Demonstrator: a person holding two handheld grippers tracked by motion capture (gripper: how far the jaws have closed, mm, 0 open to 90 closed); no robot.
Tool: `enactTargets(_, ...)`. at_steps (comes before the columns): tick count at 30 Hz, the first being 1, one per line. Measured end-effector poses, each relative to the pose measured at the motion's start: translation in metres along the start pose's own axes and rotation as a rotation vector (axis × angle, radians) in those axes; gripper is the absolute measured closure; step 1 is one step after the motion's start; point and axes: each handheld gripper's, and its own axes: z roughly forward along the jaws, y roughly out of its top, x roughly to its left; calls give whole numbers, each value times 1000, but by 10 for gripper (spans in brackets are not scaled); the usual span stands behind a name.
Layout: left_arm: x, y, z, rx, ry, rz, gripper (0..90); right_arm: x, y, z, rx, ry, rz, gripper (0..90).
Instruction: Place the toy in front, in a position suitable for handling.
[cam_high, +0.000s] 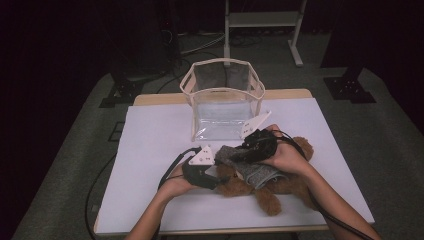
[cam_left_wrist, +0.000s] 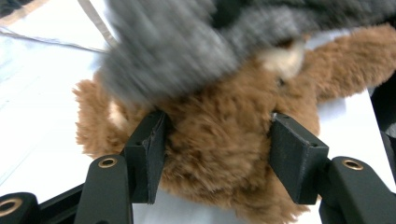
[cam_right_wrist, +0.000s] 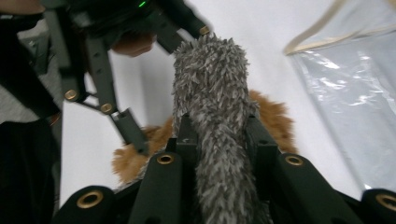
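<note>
A brown teddy bear (cam_high: 272, 199) lies on the white table (cam_high: 150, 145) in the high view. My left gripper (cam_high: 219, 178) reaches in from the left. In the left gripper view its jaws press into the fur on both sides of the bear's head (cam_left_wrist: 219, 158). A grey fuzzy cloth (cam_high: 256, 173) is draped over the bear's middle. My right gripper (cam_high: 241, 155) is shut on one end of it. In the right gripper view the grey cloth (cam_right_wrist: 210, 88) sticks up from between the closed jaws, with the bear (cam_right_wrist: 276, 116) behind it.
A clear plastic bag with beige trim (cam_high: 222, 97) stands open at the back centre of the table, just beyond the right hand. Its wall (cam_right_wrist: 345, 88) shows at the right of the right gripper view. Cables trail off the table's left side.
</note>
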Motion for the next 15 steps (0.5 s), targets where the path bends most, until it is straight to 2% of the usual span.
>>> enactTargets(2,-1,0,0,-4,-9,3,407,-5,-2,-6,-17,-32,10,711)
enactTargets(6,0,2,-2,-4,-5,9,403,-14,-9,-13,-19,-56,46,711)
enactTargets(9,1,5,-7,-23,6,10,385,-11,-16,-11,-14,-33,56,712)
enactTargets(11,1,8,-9,-44,8,11,382,-6,-20,-8,-19,10,55,712)
enactTargets(13,-2,9,-7,-45,-15,22,383,1,-21,-7,-24,41,40,711)
enactTargets(15,-6,9,-3,-32,-32,26,389,5,-22,-10,-27,34,25,711)
